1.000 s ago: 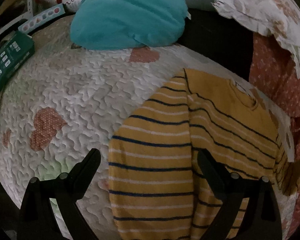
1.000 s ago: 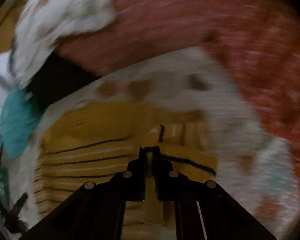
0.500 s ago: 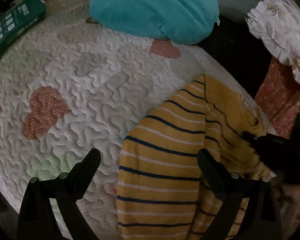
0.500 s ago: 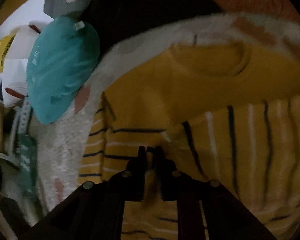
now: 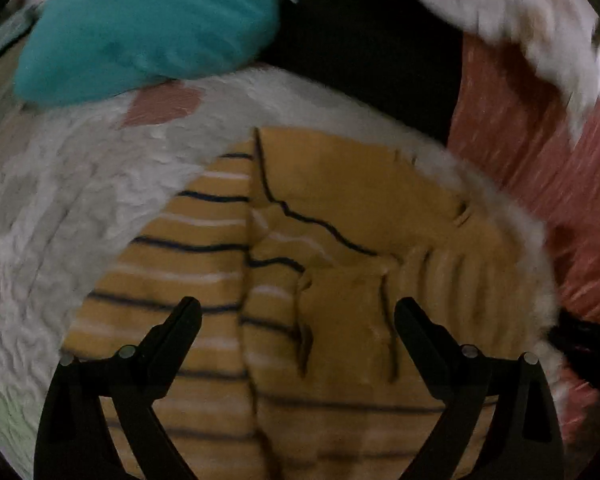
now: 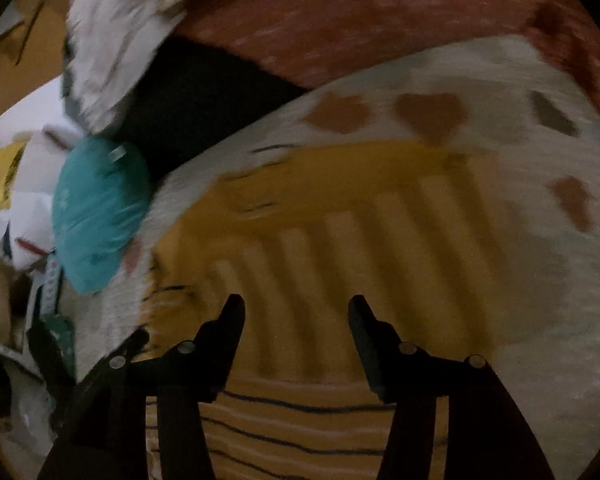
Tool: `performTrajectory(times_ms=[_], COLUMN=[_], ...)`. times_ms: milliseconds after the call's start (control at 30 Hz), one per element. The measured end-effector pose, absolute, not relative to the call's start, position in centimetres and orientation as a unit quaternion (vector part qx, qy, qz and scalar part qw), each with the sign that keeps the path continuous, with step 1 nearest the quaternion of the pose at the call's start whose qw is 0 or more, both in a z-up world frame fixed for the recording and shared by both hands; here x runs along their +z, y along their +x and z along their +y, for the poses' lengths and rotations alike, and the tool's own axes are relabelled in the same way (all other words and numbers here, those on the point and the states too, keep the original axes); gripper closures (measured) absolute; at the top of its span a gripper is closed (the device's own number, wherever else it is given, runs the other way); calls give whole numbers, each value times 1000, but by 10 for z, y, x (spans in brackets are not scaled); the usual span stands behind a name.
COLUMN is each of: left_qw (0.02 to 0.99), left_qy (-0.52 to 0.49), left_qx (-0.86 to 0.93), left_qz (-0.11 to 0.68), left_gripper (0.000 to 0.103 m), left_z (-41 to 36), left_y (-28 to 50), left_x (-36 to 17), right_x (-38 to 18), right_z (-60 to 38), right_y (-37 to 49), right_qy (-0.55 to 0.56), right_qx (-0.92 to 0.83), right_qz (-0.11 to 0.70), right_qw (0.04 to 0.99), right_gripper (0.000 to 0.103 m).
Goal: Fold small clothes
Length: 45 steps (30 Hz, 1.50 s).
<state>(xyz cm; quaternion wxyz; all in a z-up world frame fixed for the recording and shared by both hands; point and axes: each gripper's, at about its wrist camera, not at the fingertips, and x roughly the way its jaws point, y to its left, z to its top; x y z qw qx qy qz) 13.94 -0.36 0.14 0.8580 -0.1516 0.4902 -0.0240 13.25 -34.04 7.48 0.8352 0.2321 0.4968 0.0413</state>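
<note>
Right wrist: right gripper point(image 6: 296, 312), just opening, empty above sweater point(image 6: 340, 208).

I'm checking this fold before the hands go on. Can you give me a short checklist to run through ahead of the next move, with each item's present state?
1. Right gripper free of cloth: ok. Its jaws have just been opening and nothing sits between them.
2. Left gripper open and empty: ok.
3. Both sleeves of the yellow knit sweater with navy and white stripes folded across its body: ok.
4. Sweater fully on the white quilted mat with pink hearts: ok in what shows.
5. Teal cushion apart from the sweater: ok.
6. Folded edges lie smooth: cannot tell, both views are blurred.
</note>
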Motion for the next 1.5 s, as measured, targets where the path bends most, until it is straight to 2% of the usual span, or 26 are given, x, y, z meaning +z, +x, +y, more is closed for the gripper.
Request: performTrajectory(times_ms=[33,67,100,133,167,200,433,600,733,767,833,933,1200,1233,1300,1333,1500], left_qw=[852,845,842,845,848,846,825,821,821,821,828,828,808,807,806,804,796], left_qy=[-132,-116,-94,-63,-58,-63,-187,-242,-269,-278,-284,-288,-318,-320,-324,-328,-344], left_qx=[-24,-24,-13,2,-1,-5,16,1,4,6,32,80,70,70,70,72,82], left_qz=[506,522,532,531,527,529,533,517,503,499,483,475,491,491,491,491,491], left_gripper=[13,31,43,60,83,90,91,92,93,100,103,103,101,98,91,89,88], left_z=[-14,-21,-27,-34,-36,-36,14,31,44,46,60,83,112,114,112,115,132], left_y=[149,156,161,164,163,165,167,161,157,152,149,149,142,141,139,136,124], left_x=[-8,-18,-24,-26,-24,-21,-16,-9,-5,-3,1,0,2,4,7,8,9], right_x=[73,70,68,64,61,57,32,22,20,20,20,18,1,0,-1,-2,19], right_z=[-353,-368,-378,-391,-399,-407,-431,-417,-412,-413,-416,-418,-406,-403,-399,-400,-407], right_y=[128,123,120,116,113,111,114,127,134,135,136,141,160,161,165,167,168], right_qy=[235,240,243,246,247,249,273,275,272,273,278,276,294,287,290,298,241], right_qx=[30,16,6,-6,-13,-21,-51,-42,-41,-42,-43,-50,-41,-40,-21,-14,-61], right_qz=[497,497,497,498,498,498,491,489,481,479,476,476,491,493,497,501,499], right_qw=[835,834,833,832,831,830,826,827,833,833,833,834,819,820,818,812,830], right_gripper=[45,45,45,45,45,45,45,40,36,35,35,33,31,32,66,89,91])
